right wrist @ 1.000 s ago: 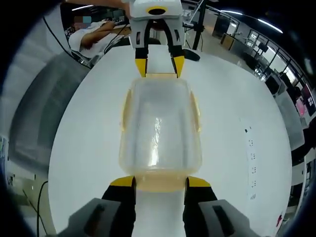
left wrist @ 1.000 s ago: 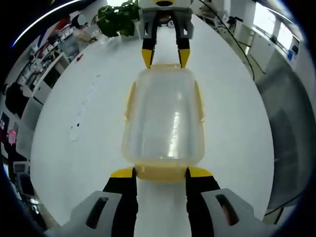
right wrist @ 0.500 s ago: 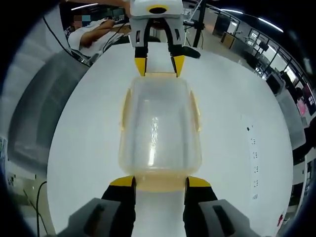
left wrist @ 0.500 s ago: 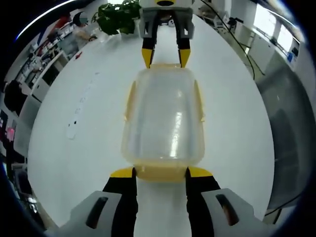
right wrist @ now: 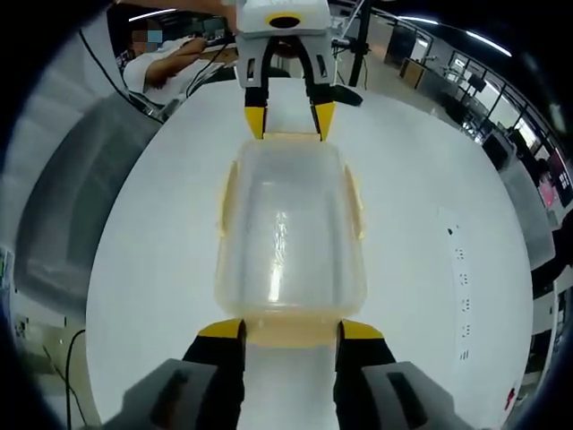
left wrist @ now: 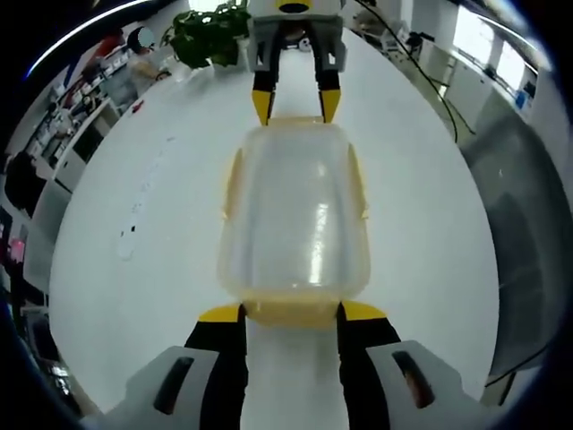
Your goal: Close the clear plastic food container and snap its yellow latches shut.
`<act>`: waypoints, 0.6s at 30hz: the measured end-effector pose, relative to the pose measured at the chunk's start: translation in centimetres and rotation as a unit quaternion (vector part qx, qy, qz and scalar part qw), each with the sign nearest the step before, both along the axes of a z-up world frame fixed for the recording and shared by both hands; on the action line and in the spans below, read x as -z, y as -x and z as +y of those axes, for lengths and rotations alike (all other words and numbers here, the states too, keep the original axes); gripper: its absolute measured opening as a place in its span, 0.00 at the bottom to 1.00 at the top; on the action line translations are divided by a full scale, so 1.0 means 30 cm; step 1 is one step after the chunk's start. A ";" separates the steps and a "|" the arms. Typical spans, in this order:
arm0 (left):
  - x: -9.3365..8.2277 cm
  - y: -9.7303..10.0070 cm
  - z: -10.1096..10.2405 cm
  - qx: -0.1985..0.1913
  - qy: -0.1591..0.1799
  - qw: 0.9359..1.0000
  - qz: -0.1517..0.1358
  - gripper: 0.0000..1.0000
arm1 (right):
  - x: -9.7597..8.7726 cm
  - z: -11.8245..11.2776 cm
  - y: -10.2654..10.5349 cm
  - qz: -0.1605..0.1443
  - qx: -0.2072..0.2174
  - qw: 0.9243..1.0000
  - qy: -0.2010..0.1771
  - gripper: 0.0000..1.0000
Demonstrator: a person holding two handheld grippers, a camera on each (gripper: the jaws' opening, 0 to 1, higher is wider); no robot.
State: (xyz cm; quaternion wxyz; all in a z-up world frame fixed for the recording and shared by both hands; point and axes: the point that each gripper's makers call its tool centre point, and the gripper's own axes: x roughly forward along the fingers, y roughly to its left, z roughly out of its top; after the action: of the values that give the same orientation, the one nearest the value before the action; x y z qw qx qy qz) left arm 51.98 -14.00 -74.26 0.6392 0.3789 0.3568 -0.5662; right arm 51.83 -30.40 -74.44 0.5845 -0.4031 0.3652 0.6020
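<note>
Fingers of left gripper (left wrist: 291,312) spread, straddling near end latch of clear container (left wrist: 294,210), lid on, mid white desk (left wrist: 134,179); plant (left wrist: 210,31) at far edge. Right gripper view: right gripper (right wrist: 279,330) fingers likewise apart at opposite end; office w/ ceiling lights behind.

We see a round white table (left wrist: 134,161) with a leafy green plant (left wrist: 210,31) at its far edge, bright windows (left wrist: 488,45) beyond (daylight streaming in), shelves (left wrist: 76,107) alongside, and ceiling strip lights (right wrist: 488,45) over office desks.
</note>
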 end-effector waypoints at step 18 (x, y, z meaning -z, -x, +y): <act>-0.099 0.002 -0.049 -0.033 0.044 0.998 -0.013 0.47 | -0.057 -0.005 0.002 -0.003 0.082 0.996 -0.020 0.43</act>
State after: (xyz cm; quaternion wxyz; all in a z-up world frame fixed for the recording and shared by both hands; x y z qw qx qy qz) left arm 51.91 -15.48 -71.28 0.6782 0.3457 0.3356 -0.5549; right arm 51.78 -30.55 -72.71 0.6409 -0.3616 0.3834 0.5581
